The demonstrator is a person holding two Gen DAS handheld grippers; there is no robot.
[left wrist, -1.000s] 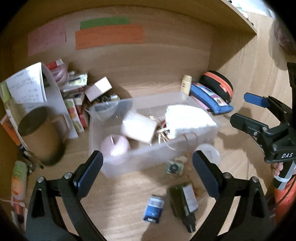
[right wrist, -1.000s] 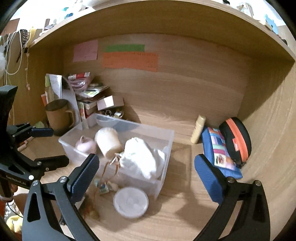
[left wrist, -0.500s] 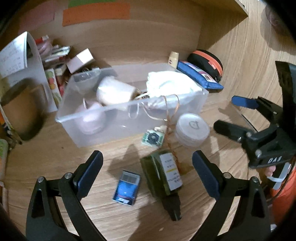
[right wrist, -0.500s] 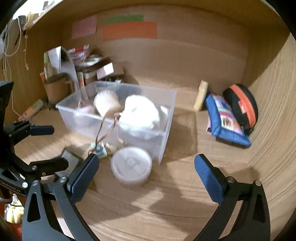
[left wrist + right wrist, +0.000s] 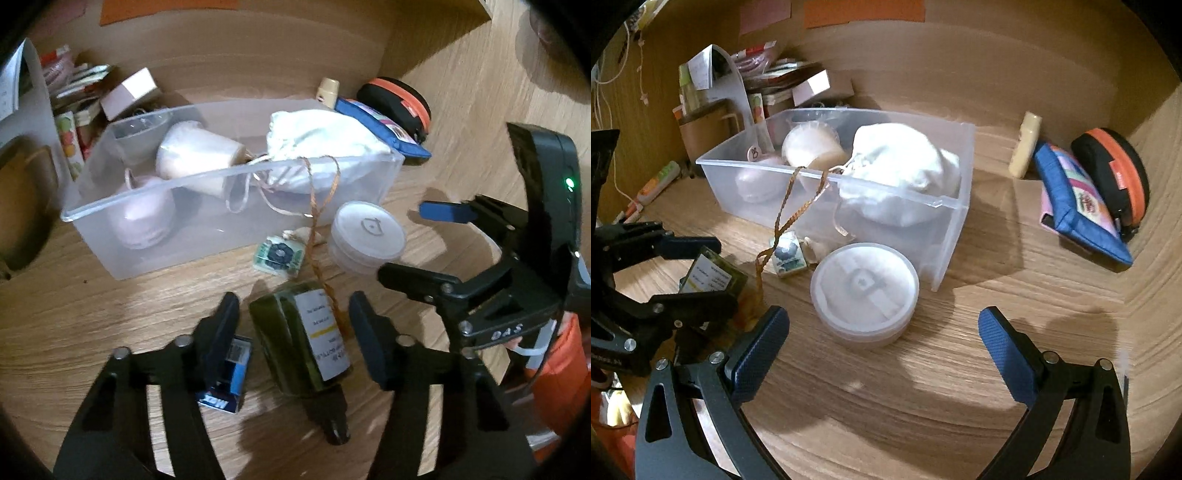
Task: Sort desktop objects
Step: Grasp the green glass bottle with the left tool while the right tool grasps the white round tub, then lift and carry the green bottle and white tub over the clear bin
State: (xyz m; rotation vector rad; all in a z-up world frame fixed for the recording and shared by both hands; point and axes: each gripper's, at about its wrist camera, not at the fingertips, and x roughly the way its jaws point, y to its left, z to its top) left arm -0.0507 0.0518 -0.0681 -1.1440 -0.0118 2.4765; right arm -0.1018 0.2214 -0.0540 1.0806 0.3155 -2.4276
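Left gripper (image 5: 293, 332) straddles the green bottle (image 5: 303, 341), jaws narrowed, ready to pinch; right gripper (image 5: 882, 341), jaws wide, waits near the round tub (image 5: 864, 290).

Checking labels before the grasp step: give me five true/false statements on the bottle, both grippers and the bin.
1. The left gripper straddles the dark green bottle, fingers on either side. True.
2. The green bottle stands upright. False: it lies on its side on the desk.
3. The right gripper is shut on the round white container. False: it is open, and the container sits on the desk ahead of it.
4. The white drawstring pouch lies inside the clear plastic bin. True.
5. The small blue box is in the bin. False: it lies on the desk, beside the bottle.
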